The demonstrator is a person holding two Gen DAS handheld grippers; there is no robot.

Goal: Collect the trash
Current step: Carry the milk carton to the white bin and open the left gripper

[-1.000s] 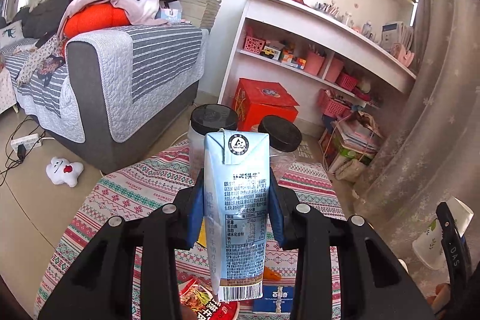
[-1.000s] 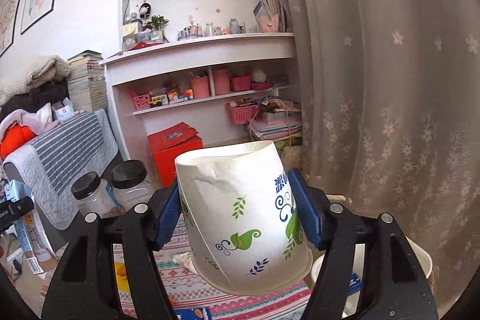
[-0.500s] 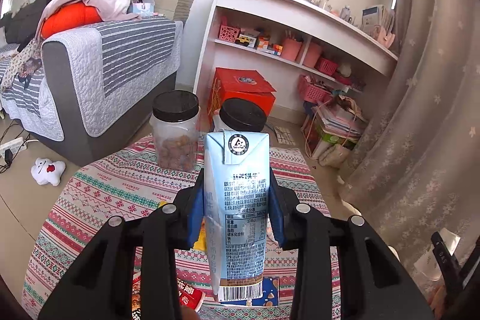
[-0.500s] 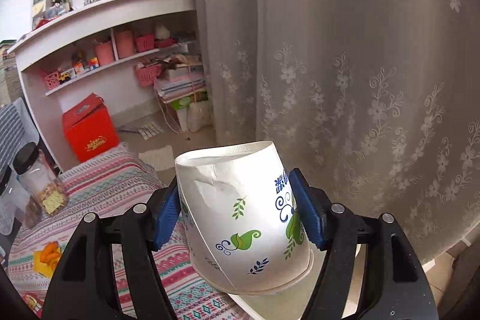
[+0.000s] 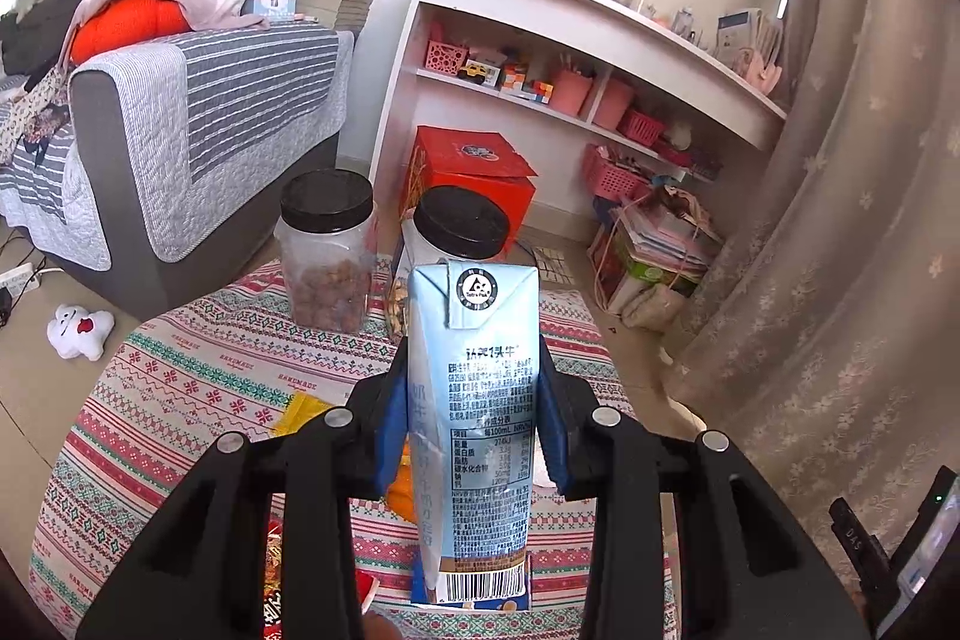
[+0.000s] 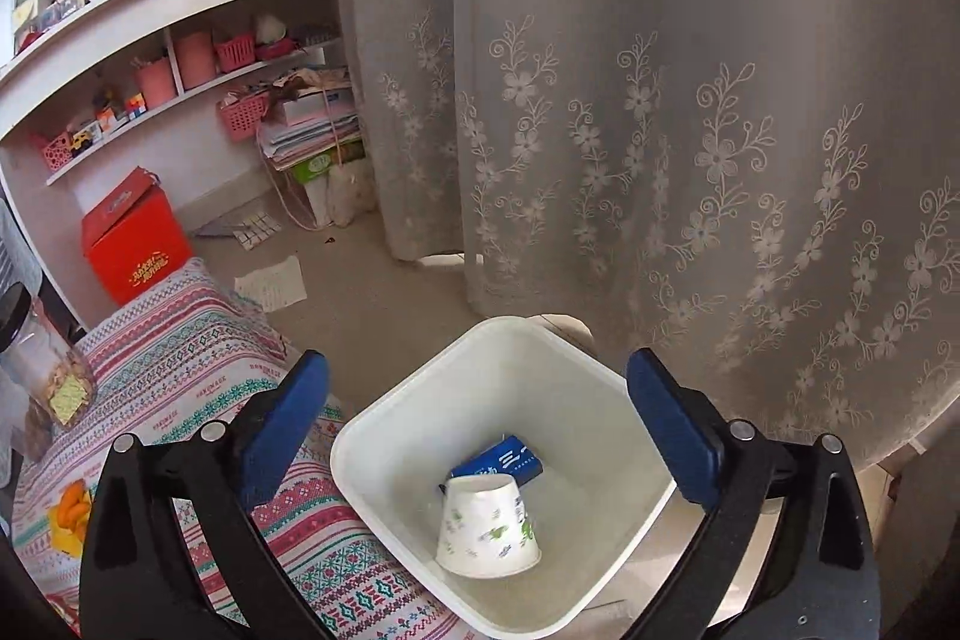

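Left wrist view: milk carton (image 5: 474, 418) standing upright at centre, sitting between fingers of left gripper (image 5: 471, 424). Two jars beyond it on table (image 5: 198, 376): nut jar (image 5: 327, 250) sitting at 11 o'clock, second jar (image 5: 459, 232) at 12 o'clock, partly hidden behind carton. Box (image 5: 474, 166) sitting on floor behind jars. Sofa (image 5: 198, 100) lying at 10 o'clock, shelf unit (image 5: 576, 58) at 1 o'clock.

Right wrist view: bin (image 6: 510, 466) sitting between spread fingers of right gripper (image 6: 480, 424), just beside table edge. Paper cup (image 6: 487, 529) lying upside down in bin, small carton (image 6: 501, 460) just behind it. Curtain (image 6: 690, 100) hanging at 12 to 3 o'clock.
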